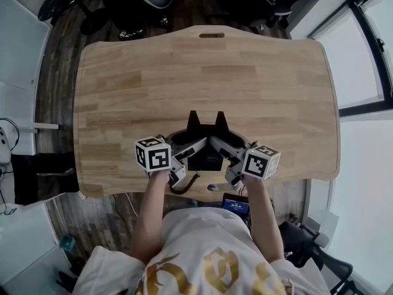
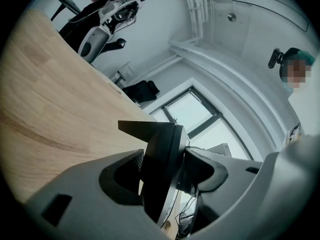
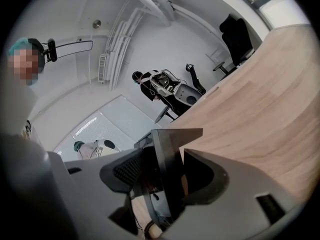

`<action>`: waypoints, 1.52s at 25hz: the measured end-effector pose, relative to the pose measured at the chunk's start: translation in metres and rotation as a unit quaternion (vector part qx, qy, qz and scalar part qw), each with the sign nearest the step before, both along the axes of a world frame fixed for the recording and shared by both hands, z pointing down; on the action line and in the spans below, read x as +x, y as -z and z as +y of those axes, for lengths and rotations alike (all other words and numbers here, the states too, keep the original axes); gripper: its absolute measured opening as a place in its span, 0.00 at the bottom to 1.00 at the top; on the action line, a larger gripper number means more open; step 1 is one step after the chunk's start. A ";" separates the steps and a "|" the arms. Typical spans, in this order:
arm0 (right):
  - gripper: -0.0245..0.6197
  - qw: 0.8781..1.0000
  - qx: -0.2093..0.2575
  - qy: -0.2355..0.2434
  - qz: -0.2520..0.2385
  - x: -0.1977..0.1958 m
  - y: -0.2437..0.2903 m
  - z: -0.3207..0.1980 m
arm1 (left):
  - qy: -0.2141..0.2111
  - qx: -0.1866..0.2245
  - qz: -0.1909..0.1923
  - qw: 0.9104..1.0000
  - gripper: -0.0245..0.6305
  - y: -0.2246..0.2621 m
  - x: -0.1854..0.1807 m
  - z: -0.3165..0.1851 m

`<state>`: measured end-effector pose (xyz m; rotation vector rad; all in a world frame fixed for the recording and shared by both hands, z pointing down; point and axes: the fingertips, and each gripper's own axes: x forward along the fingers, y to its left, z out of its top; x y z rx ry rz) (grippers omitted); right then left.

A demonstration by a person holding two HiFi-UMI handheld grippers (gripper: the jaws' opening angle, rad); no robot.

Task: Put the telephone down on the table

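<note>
Head view: black telephone (image 1: pixel 206 147) low over the near edge of the wooden bench (image 1: pixel 215 72), close to the person's body. Held from both sides, left claw (image 1: pixel 183 152) on one flank and right claw (image 1: pixel 228 153) on the other. Two-sided hold probably chosen to keep the wide body level and stop it tipping on the way down. Two pointed black corners aimed away from the person. Curly cord (image 1: pixel 184 186) hanging off the bench edge below the left claw. Rest of the bench bare, so plenty of room for setting down. Contact between telephone and wood not readable from above.

Left gripper view: left claw (image 2: pixel 167 176) clamped on a thin dark edge of the telephone (image 2: pixel 160 159), both jaws pressed against it and spread fairly wide by its thickness. Bench running off to the left, window beyond.

Right gripper view: right claw (image 3: pixel 165 181) likewise holding the telephone (image 3: pixel 170 169) by a slim black panel, with pads tight on either face. Bench to the right, with an office chair (image 3: pixel 237 39) at its far end.

Likely step: final lowering, release not yet made. Both claws best opened together once the base sits flat.
</note>
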<state>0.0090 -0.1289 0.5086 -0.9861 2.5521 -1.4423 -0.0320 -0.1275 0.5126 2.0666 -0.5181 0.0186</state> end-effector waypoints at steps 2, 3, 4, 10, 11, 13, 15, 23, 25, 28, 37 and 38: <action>0.40 1.000 -0.007 0.001 0.001 -0.001 -0.004 0.004 | 0.000 -0.005 -0.001 1.000 0.40 -0.004 -0.002 0.004; 0.40 1.000 -0.010 0.002 0.001 -0.002 -0.006 0.004 | 0.000 -0.007 -0.001 1.000 0.40 -0.006 -0.002 0.004; 0.40 1.000 -0.012 0.003 0.000 -0.002 -0.009 0.002 | 0.001 -0.009 -0.002 1.000 0.40 -0.009 -0.002 0.003; 0.40 1.000 -0.024 0.008 -0.001 0.001 -0.024 -0.014 | 0.007 -0.023 -0.003 1.000 0.40 -0.024 0.002 -0.013; 0.40 1.000 -0.026 0.008 -0.001 0.003 -0.027 -0.020 | 0.007 -0.026 -0.003 1.000 0.40 -0.027 0.003 -0.019; 0.40 0.999 -0.031 0.009 0.000 0.006 -0.031 -0.028 | 0.008 -0.030 -0.003 1.000 0.40 -0.031 0.006 -0.027; 0.40 0.999 -0.035 0.008 0.001 0.006 -0.034 -0.031 | 0.008 -0.033 -0.002 0.999 0.40 -0.034 0.006 -0.030; 0.40 0.999 -0.048 0.010 0.002 0.008 -0.046 -0.041 | 0.010 -0.048 -0.001 0.999 0.40 -0.046 0.009 -0.039; 0.40 0.999 -0.053 0.011 0.001 0.009 -0.050 -0.043 | 0.011 -0.052 -0.002 0.999 0.40 -0.049 0.009 -0.042; 0.40 0.998 -0.060 0.012 -0.001 0.010 -0.056 -0.053 | 0.015 -0.058 -0.004 0.998 0.40 -0.056 0.010 -0.051; 0.40 0.997 -0.072 0.014 -0.001 0.011 -0.070 -0.069 | 0.019 -0.070 -0.005 0.997 0.40 -0.070 0.010 -0.067; 0.40 0.997 -0.074 0.014 -0.001 0.011 -0.072 -0.070 | 0.020 -0.072 -0.004 0.997 0.40 -0.072 0.011 -0.068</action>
